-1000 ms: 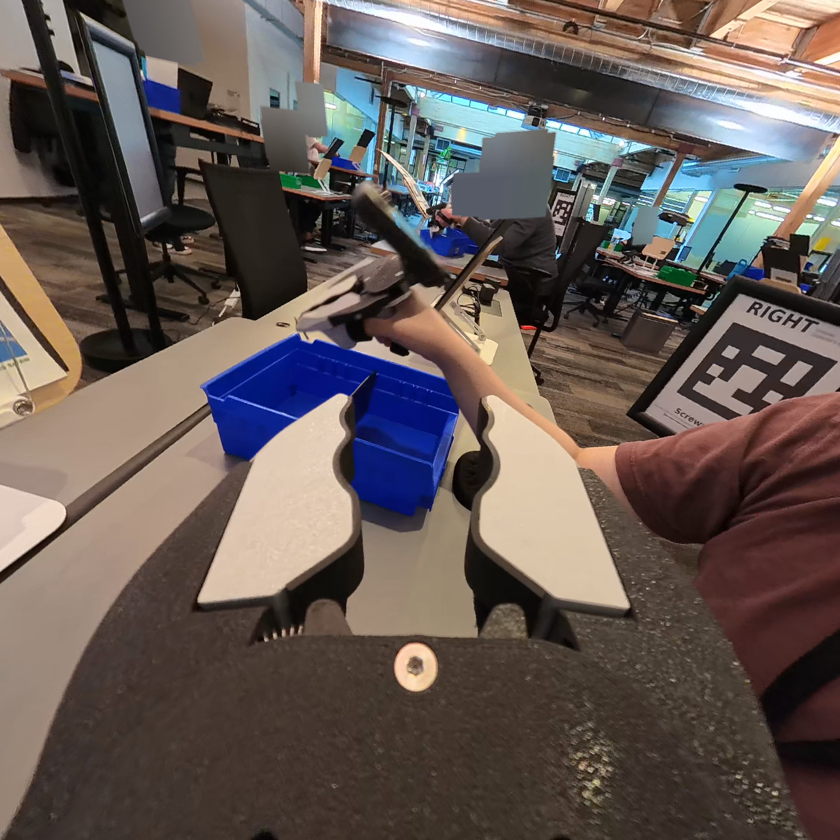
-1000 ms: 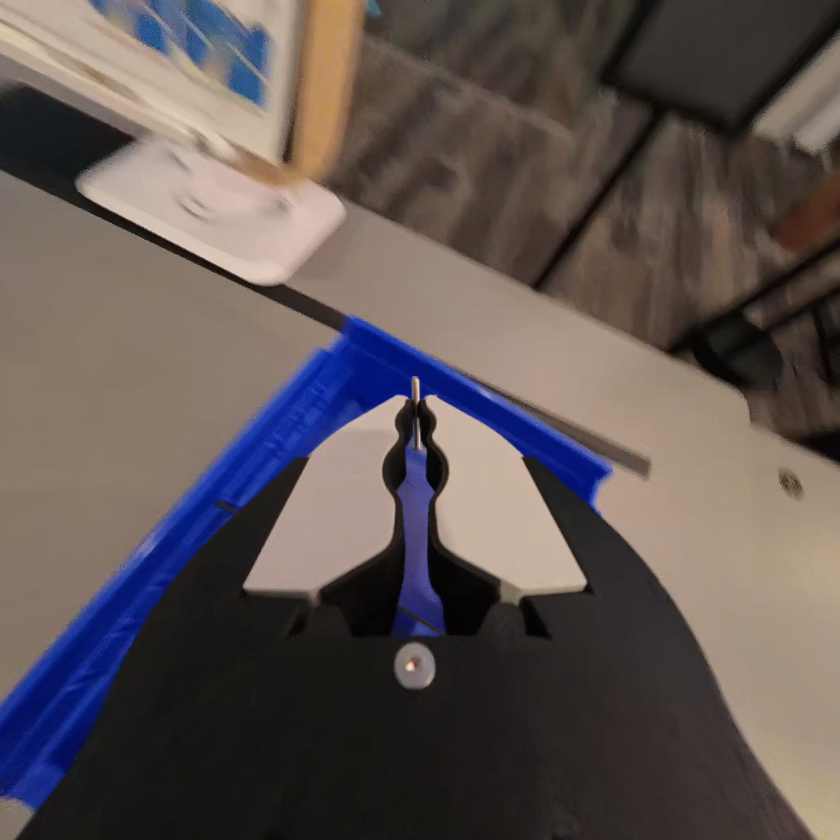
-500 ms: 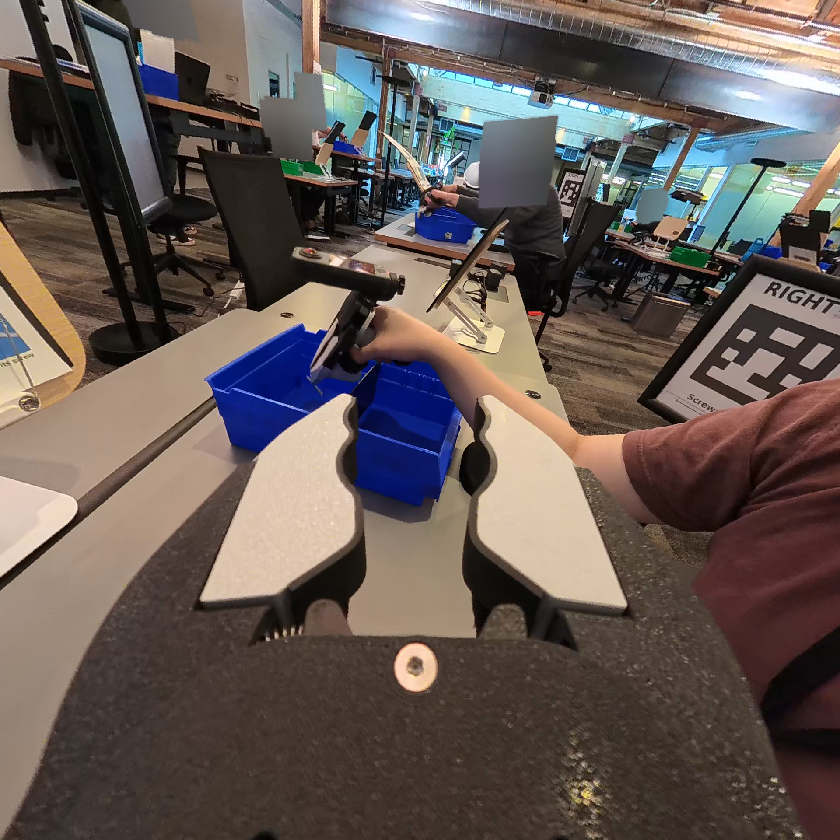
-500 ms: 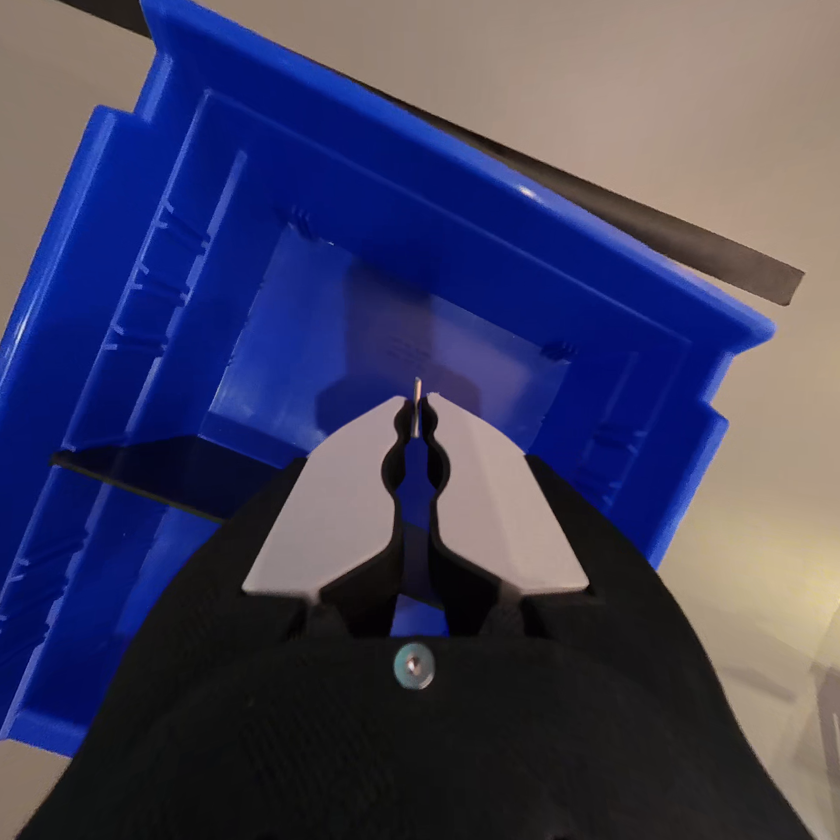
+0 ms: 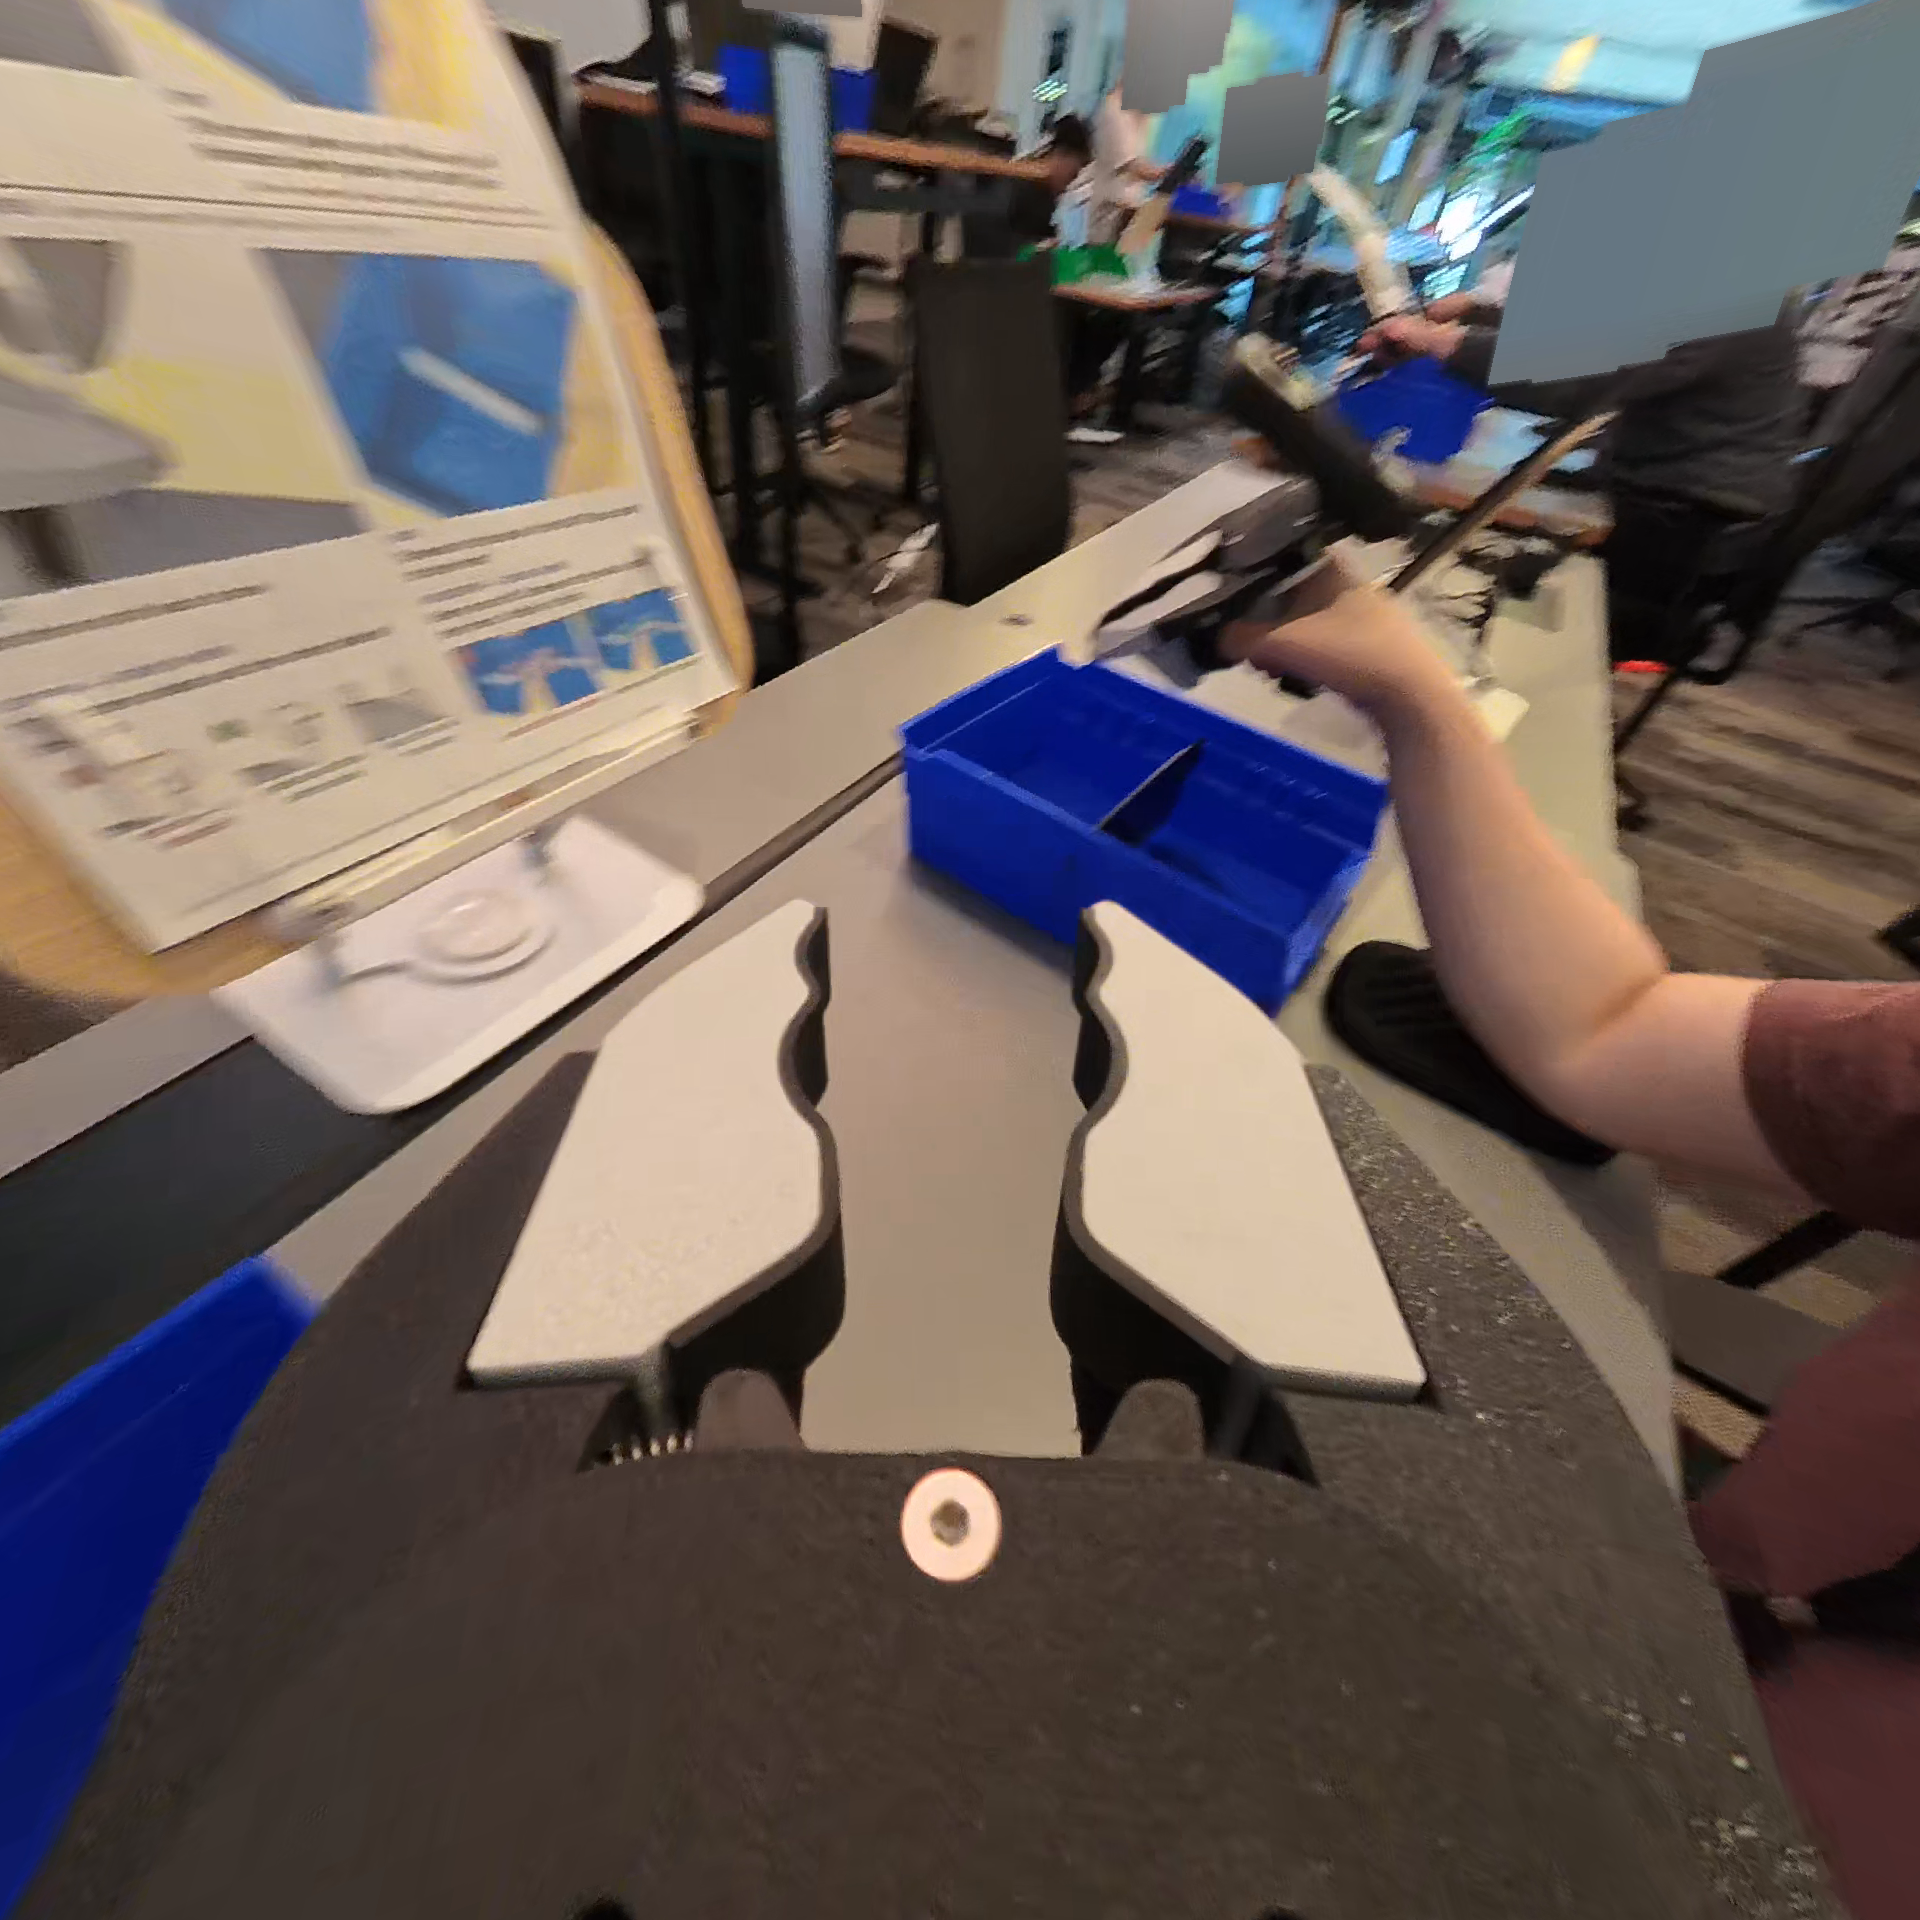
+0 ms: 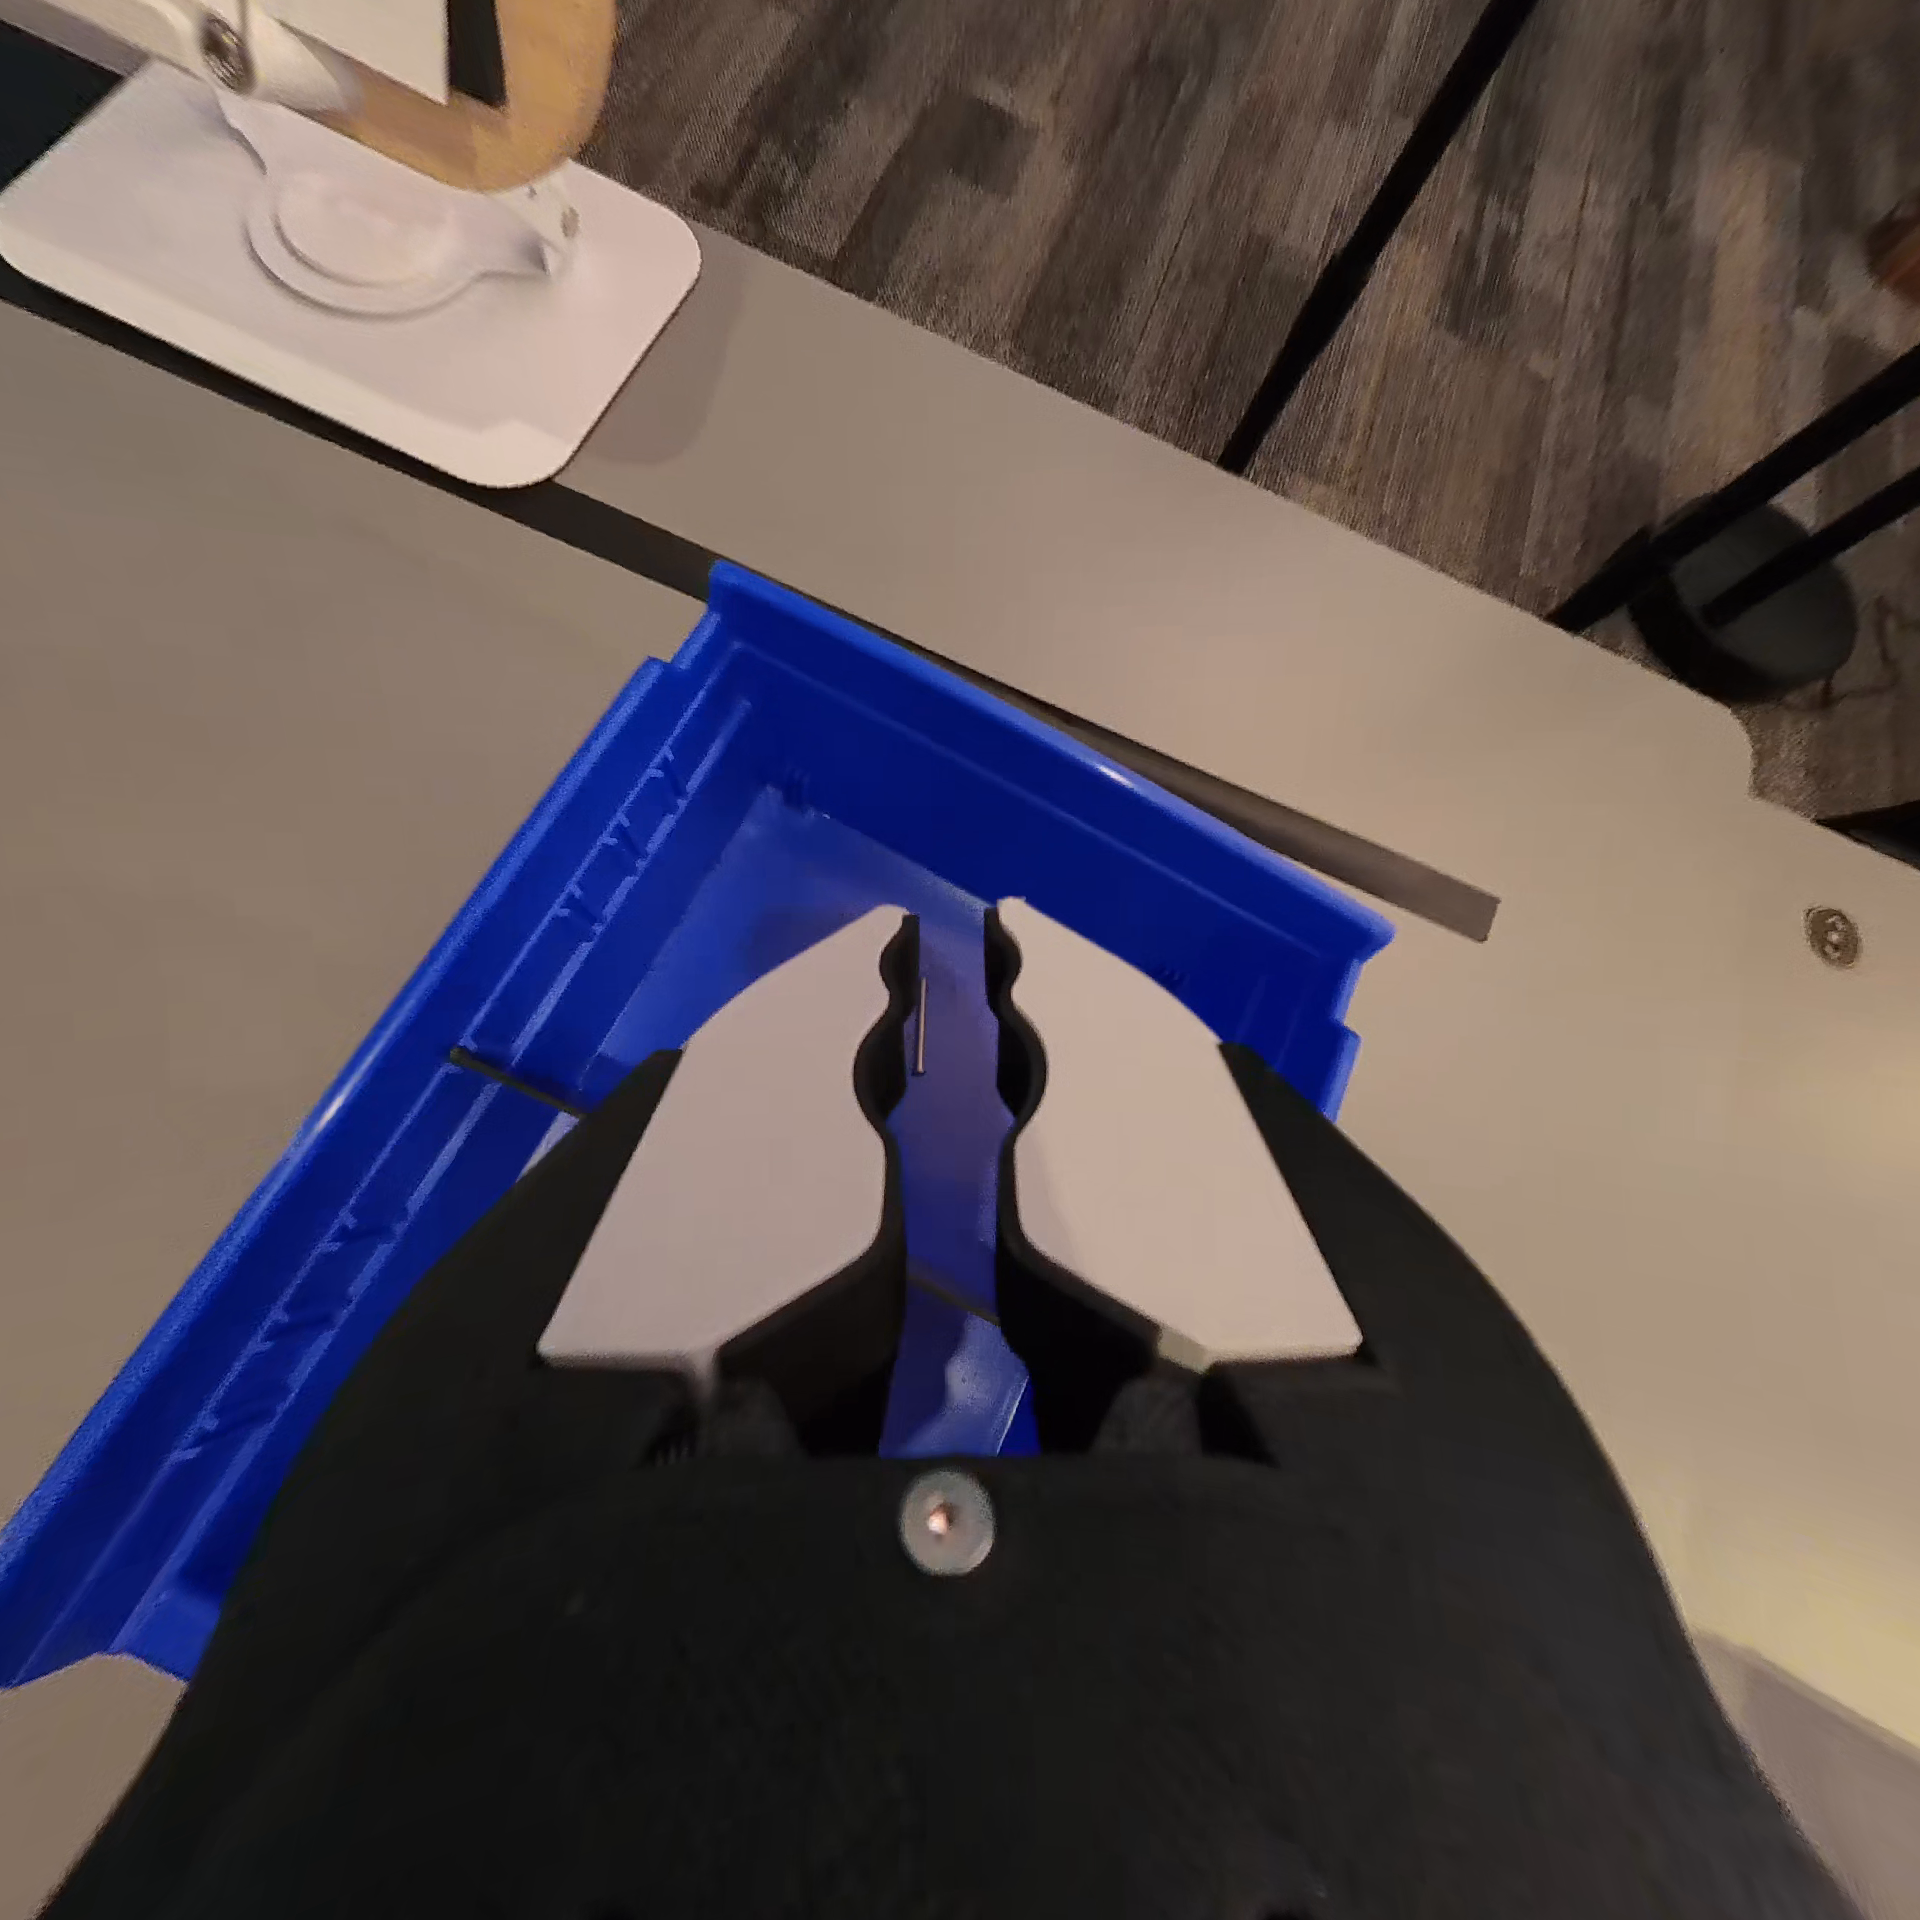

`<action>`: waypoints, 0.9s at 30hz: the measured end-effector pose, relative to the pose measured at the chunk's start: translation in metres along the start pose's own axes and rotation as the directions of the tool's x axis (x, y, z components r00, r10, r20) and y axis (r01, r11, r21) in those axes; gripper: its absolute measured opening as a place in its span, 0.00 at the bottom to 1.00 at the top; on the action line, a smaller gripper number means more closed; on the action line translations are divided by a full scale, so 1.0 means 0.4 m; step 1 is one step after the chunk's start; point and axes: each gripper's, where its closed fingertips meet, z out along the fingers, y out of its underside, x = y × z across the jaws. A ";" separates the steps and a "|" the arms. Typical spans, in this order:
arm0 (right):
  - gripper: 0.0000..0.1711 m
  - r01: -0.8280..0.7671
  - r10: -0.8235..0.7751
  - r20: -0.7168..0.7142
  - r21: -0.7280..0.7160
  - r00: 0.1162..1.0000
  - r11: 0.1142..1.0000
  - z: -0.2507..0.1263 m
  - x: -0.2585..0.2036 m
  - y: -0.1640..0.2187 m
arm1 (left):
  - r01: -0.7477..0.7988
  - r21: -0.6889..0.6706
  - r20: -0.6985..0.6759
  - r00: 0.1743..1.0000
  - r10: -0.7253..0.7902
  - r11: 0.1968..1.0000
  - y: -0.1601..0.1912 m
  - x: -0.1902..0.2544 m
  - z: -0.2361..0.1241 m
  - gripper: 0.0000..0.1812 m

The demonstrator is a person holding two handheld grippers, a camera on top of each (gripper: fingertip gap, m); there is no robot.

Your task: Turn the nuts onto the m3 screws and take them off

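Lying between parted right tongs (image 6: 948,920): screw (image 6: 921,1027) | left tongs (image 5: 948,925) parted, empty

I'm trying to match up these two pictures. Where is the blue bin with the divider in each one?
Left wrist view: the blue bin sits right of centre on the grey table, beyond the open left gripper.
Right wrist view: it fills the centre-left, under the open right gripper.
Shared landmark: the white stand base.

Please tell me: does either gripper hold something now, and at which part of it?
Nothing is held. The right gripper is open over the blue bin; a thin screw shows loose between its fingers. The left gripper is open and empty.
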 end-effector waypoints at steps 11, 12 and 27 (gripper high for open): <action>0.08 0.043 -0.042 0.016 -0.004 0.999 0.999 -0.006 -0.032 -0.012 | 0.198 -0.346 0.492 0.871 -0.003 0.917 0.216 -0.269 -0.316 0.17; 0.08 0.046 -0.046 0.017 -0.008 0.999 0.999 -0.004 -0.033 -0.011 | 0.239 -0.391 0.525 0.851 0.003 0.889 0.248 -0.286 -0.331 0.17; 0.10 0.094 -0.090 0.046 -0.097 0.995 0.991 0.036 -0.054 0.025 | 0.743 -0.536 0.706 0.655 -0.269 0.401 0.567 -0.333 -0.325 0.00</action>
